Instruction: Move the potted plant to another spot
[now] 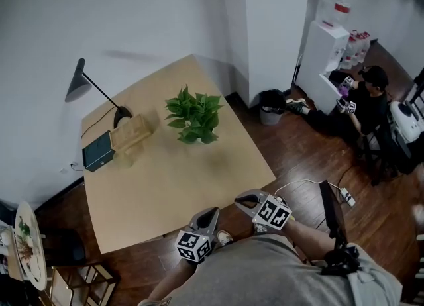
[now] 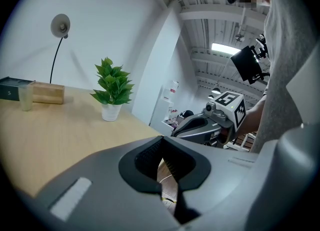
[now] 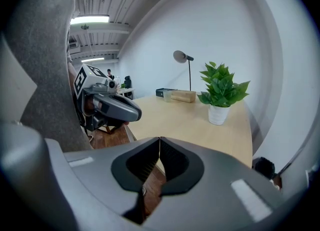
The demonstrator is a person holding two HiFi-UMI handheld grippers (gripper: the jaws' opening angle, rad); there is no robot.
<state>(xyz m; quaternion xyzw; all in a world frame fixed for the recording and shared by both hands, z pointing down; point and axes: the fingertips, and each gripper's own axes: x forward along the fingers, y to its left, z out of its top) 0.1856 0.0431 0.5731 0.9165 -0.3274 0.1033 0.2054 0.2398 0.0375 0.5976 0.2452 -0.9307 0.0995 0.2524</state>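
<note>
Green leafy plant in a white pot stands upright towards the far right of the pale wooden tabletop; left gripper and right gripper hang off the near edge, both closed on nothing, well apart from it; fits a plant awaiting pickup or one already set down; gripper views show the pot, which leaves hide from the head view.
</note>
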